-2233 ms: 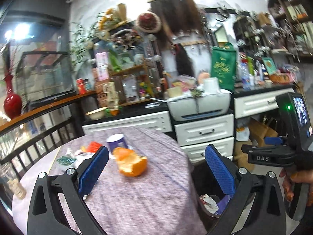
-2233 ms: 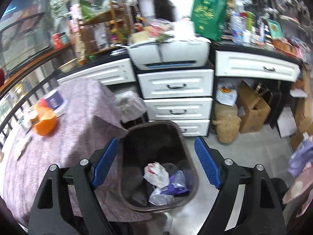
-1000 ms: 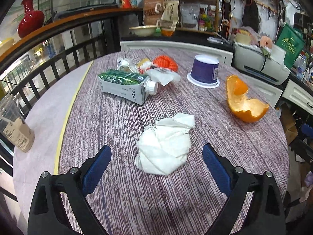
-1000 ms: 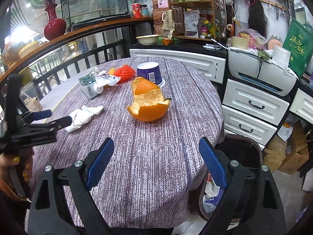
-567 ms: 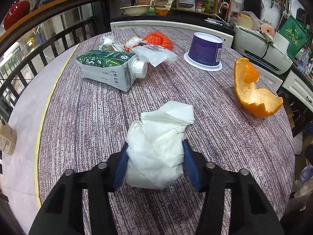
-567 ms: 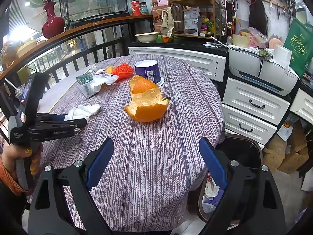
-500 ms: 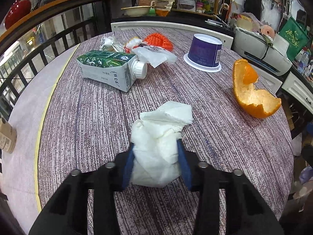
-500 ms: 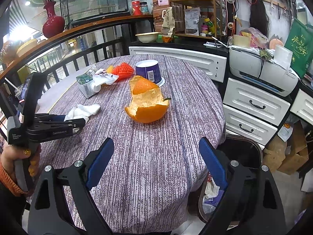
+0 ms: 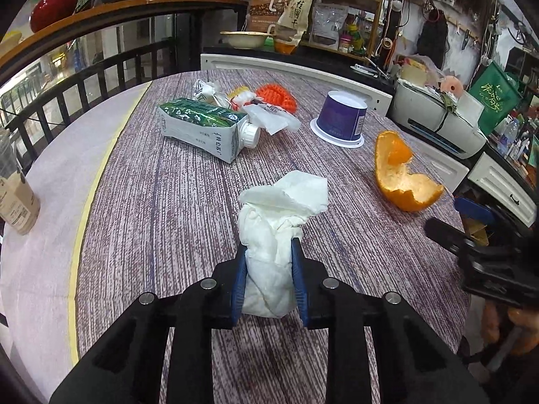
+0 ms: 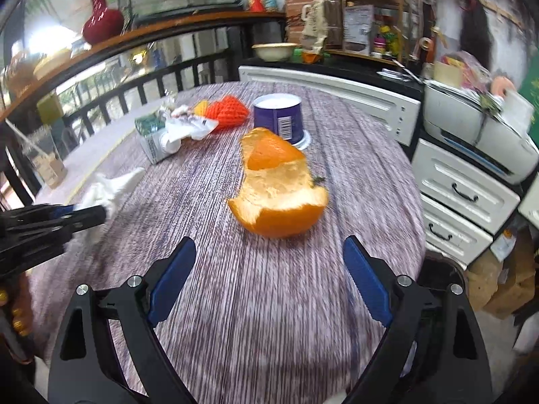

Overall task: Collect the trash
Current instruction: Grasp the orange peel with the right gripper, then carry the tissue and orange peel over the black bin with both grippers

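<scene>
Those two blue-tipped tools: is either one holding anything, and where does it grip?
The left tool has just closed on the crumpled white tissue, pinching its lower half. The right tool is open and empty, near the orange peel.

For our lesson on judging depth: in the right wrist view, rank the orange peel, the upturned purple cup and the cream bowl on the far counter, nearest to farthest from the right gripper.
1. Orange peel: on the table just ahead of the right gripper.
2. Purple cup: behind the peel, mid-table.
3. Cream bowl: on the counter beyond the table.
</scene>
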`<move>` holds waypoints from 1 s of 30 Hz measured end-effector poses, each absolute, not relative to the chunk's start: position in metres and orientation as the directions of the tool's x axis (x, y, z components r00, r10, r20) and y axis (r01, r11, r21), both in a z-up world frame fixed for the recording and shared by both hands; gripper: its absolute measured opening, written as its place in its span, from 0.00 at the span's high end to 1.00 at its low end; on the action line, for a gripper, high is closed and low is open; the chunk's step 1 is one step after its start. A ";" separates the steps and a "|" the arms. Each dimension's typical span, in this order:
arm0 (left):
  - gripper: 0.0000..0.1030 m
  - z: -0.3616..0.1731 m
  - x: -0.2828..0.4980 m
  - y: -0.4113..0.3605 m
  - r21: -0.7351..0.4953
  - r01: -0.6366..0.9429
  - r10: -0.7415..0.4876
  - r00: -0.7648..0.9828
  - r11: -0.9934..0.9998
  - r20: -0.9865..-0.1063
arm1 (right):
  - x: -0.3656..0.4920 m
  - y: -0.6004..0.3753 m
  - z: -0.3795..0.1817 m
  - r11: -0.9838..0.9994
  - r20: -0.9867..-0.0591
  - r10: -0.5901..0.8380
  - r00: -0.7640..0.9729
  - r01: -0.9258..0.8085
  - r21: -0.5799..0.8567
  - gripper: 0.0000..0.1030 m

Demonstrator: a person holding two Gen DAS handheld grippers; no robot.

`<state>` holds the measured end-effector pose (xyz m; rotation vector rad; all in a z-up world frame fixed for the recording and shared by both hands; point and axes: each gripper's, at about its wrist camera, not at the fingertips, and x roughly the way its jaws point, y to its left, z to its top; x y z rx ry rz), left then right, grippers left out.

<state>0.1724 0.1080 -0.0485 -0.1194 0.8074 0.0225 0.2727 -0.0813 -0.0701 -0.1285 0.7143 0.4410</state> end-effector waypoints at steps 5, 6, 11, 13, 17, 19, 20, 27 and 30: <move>0.76 -0.045 0.162 0.107 -0.097 -0.058 -0.028 0.704 0.994 -0.710 | 0.305 -0.062 -0.080 0.896 -0.694 0.303 0.653 -0.444 -0.026 0.12; 0.76 -0.044 0.161 0.107 -0.096 -0.059 -0.026 0.707 0.994 -0.707 | 0.310 -0.061 -0.081 0.897 -0.700 0.299 0.649 -0.442 -0.026 0.12; 0.76 -0.040 0.157 0.103 -0.098 -0.043 -0.037 0.718 0.994 -0.695 | 0.335 -0.058 -0.087 0.906 -0.730 0.289 0.619 -0.423 -0.001 0.12; 0.76 -0.040 0.156 0.101 -0.103 -0.036 -0.046 0.719 0.994 -0.693 | 0.337 -0.058 -0.087 0.907 -0.737 0.295 0.609 -0.421 0.015 0.19; 0.76 -0.044 0.157 0.098 -0.112 -0.033 -0.054 0.715 0.993 -0.697 | 0.336 -0.058 -0.088 0.903 -0.745 0.306 0.593 -0.428 0.030 0.35; 0.76 -0.046 0.156 0.098 -0.111 -0.034 -0.054 0.713 0.993 -0.699 | 0.331 -0.057 -0.084 0.902 -0.737 0.303 0.604 -0.432 0.017 0.43; 0.76 -0.046 0.156 0.098 -0.112 -0.034 -0.055 0.712 0.993 -0.700 | 0.329 -0.057 -0.082 0.901 -0.734 0.300 0.609 -0.433 0.010 0.47; 0.76 -0.044 0.152 0.097 -0.123 -0.040 -0.058 0.716 0.992 -0.696 | 0.314 -0.070 -0.076 0.906 -0.711 0.328 0.622 -0.421 0.049 0.65; 0.76 -0.043 0.148 0.094 -0.122 -0.039 -0.057 0.719 0.992 -0.693 | 0.306 -0.080 -0.076 0.912 -0.702 0.335 0.628 -0.402 0.076 0.66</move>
